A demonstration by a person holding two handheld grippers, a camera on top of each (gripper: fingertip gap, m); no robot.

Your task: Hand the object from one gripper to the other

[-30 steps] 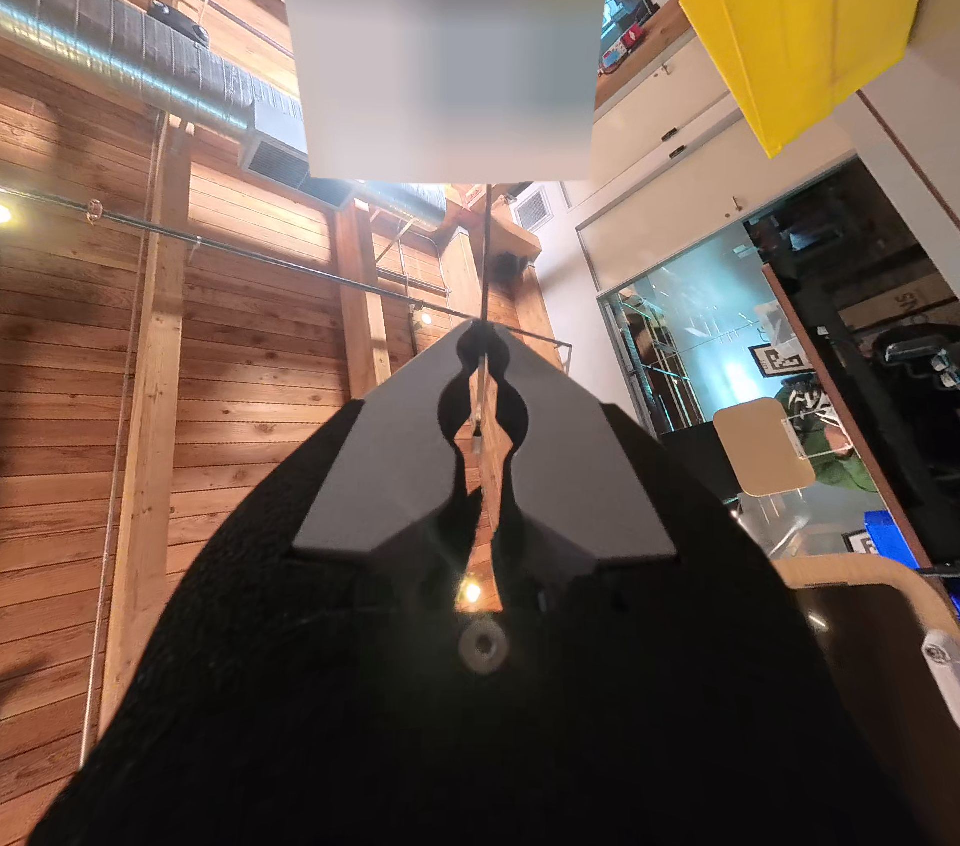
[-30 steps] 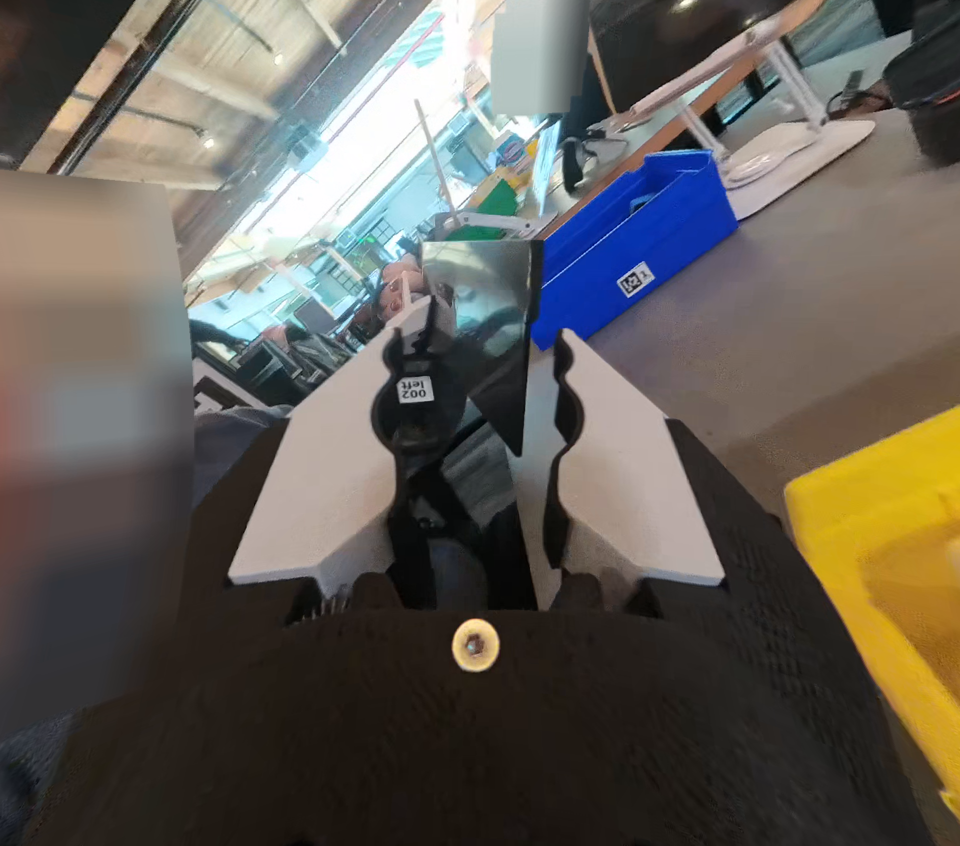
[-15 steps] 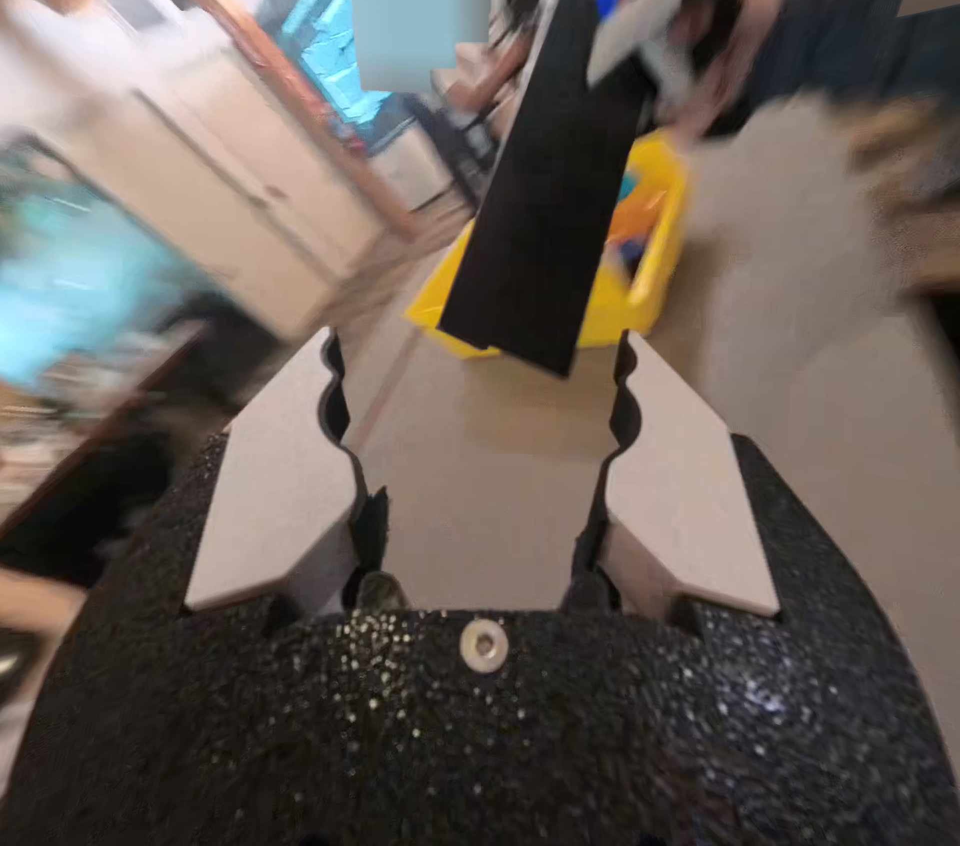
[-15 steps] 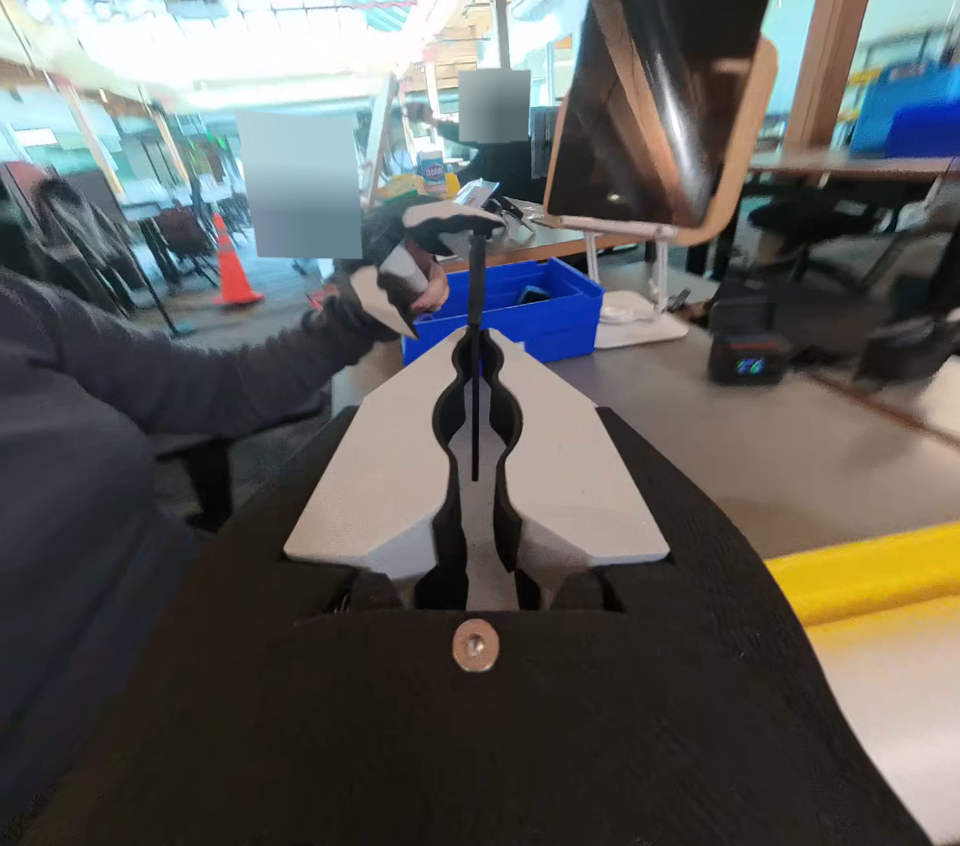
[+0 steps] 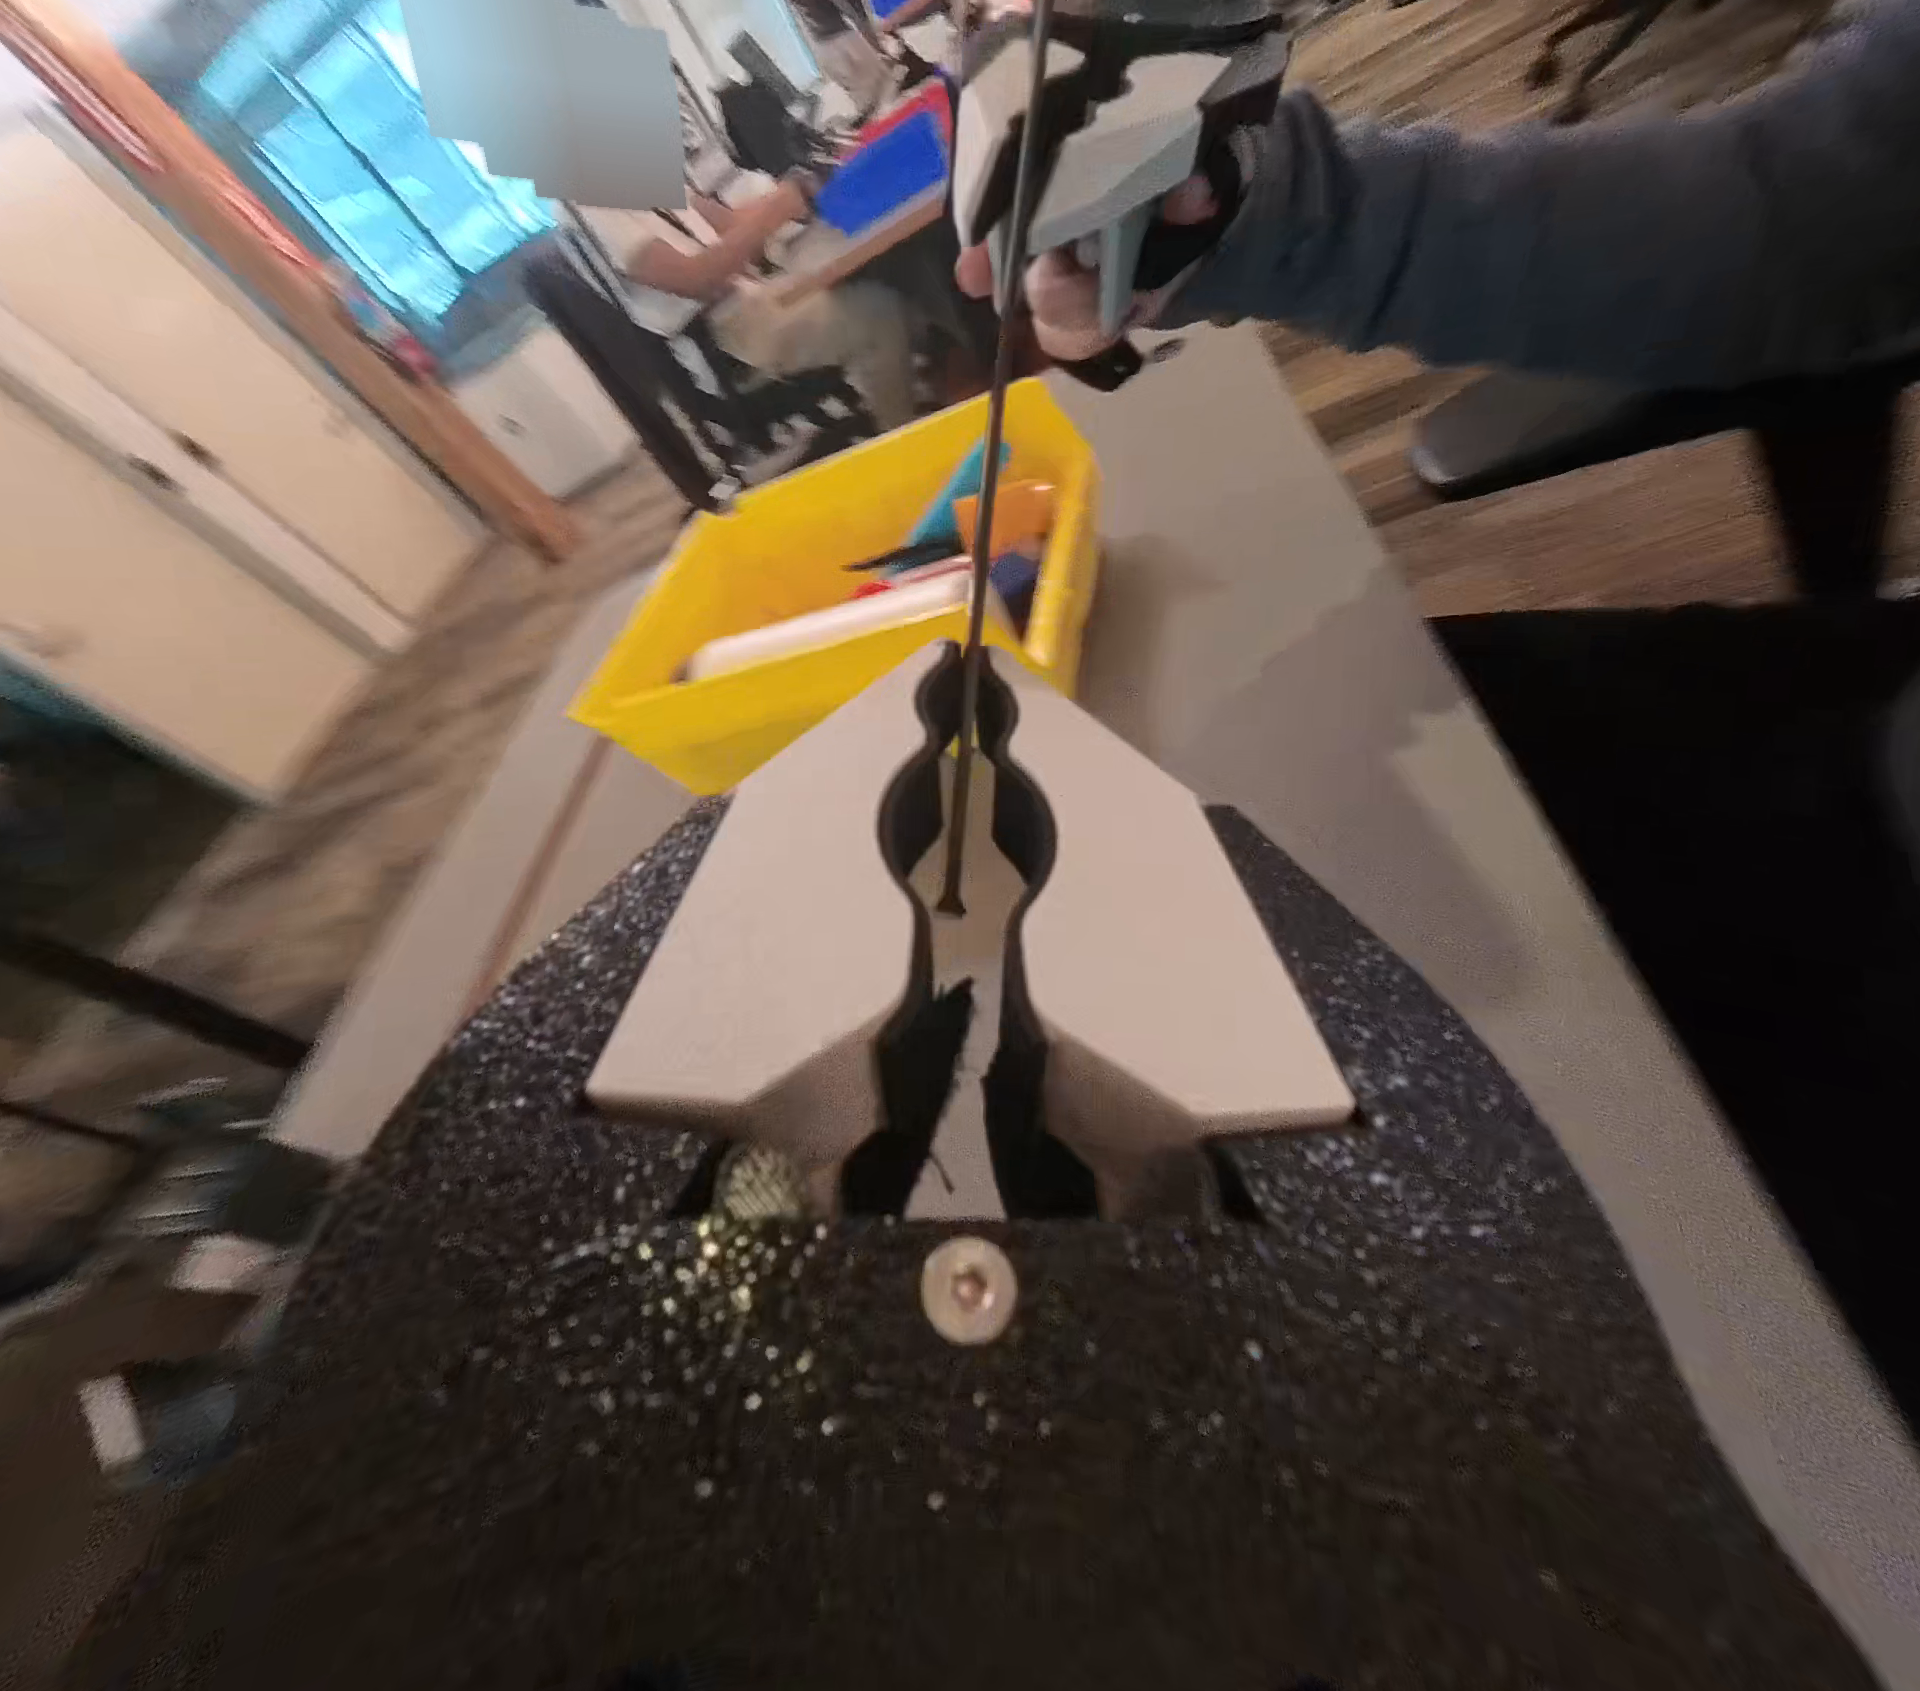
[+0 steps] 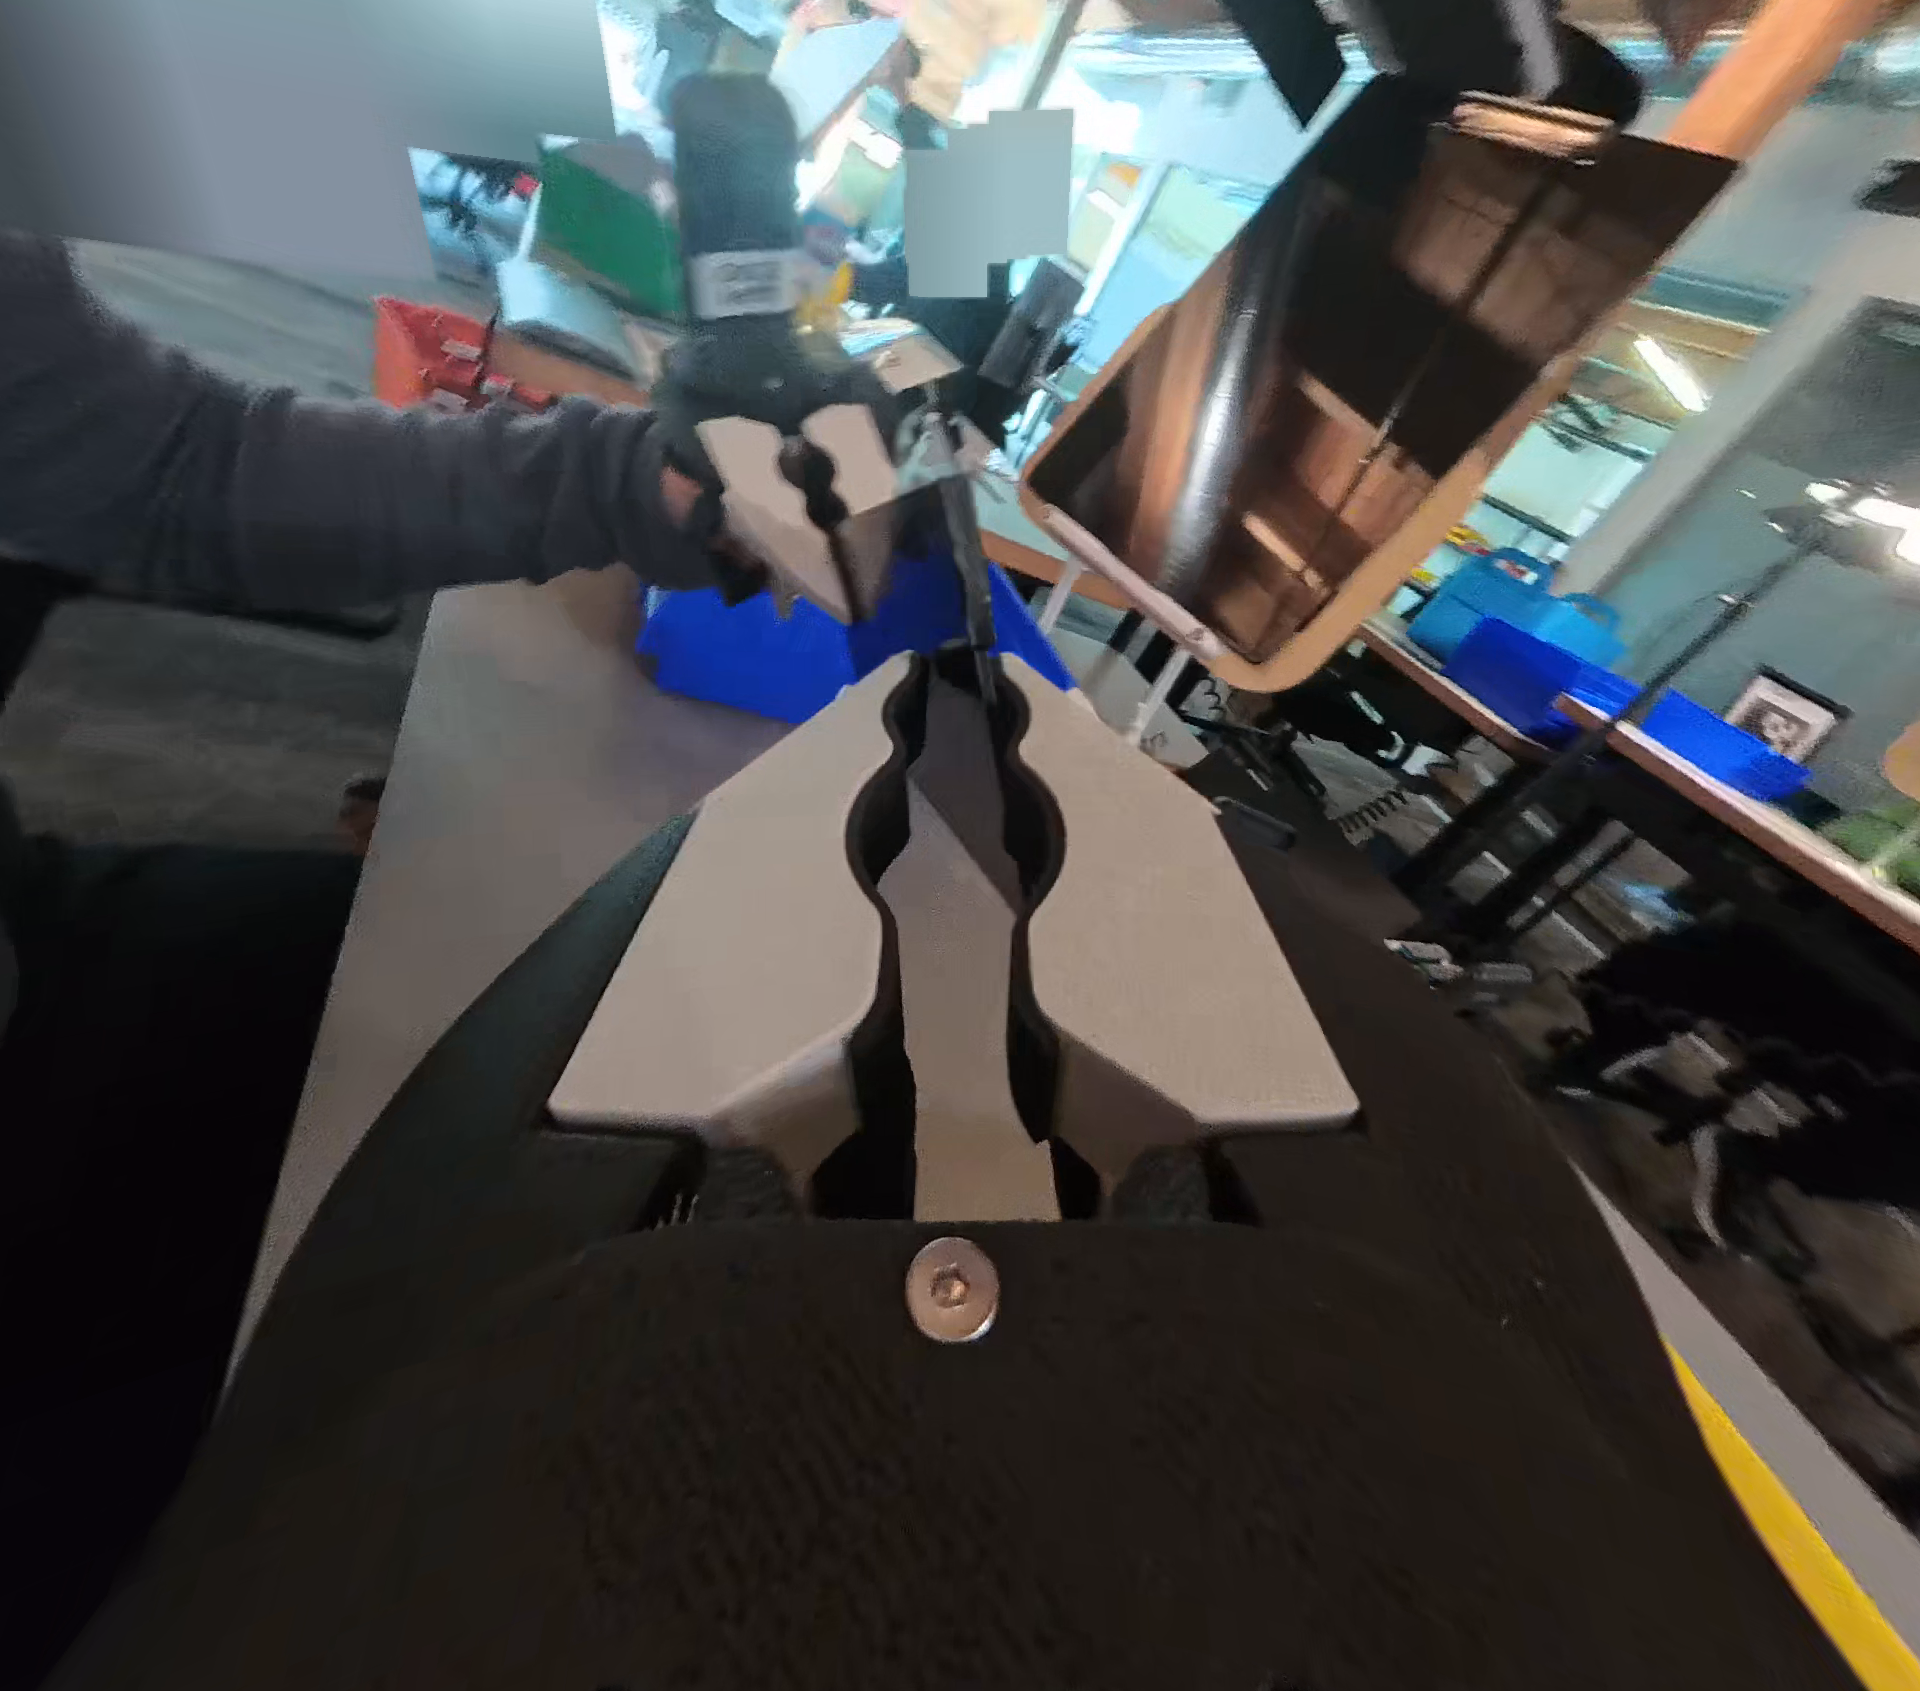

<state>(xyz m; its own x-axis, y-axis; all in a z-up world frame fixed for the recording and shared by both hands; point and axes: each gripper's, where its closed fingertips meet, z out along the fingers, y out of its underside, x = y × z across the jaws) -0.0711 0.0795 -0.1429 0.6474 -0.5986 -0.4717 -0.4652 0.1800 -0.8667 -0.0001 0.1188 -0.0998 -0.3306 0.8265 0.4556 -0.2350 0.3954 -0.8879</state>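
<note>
The object is a thin black sheet [image 5: 995, 446], seen edge-on in the left wrist view. My left gripper [image 5: 966, 665] is shut on its near end above the grey table [image 5: 1247, 602]. The sheet runs up to my right gripper [image 5: 1023, 207], which a gloved hand holds higher up. In the right wrist view the sheet [image 6: 961, 789] lies slanted between the fingers of my right gripper [image 6: 958, 673]. Those jaws stand slightly apart, and the sheet leans on the right finger. My left gripper [image 6: 831, 561] shows beyond it.
A yellow bin [image 5: 748, 706] with several coloured items stands on the table ahead of my left gripper. A blue bin [image 6: 748, 654] and a dark glossy screen on a stand [image 6: 1351, 415] are at the other end. Dark sleeves [image 5: 1558, 218] [image 6: 312, 488] reach in. More tables and people are behind. The left gripper's tips are roughly 10 centimetres from the right gripper's.
Half a second ago my left gripper was wide open and my right was shut on the sheet. Now my left has closed on it and my right jaws have parted a little.
</note>
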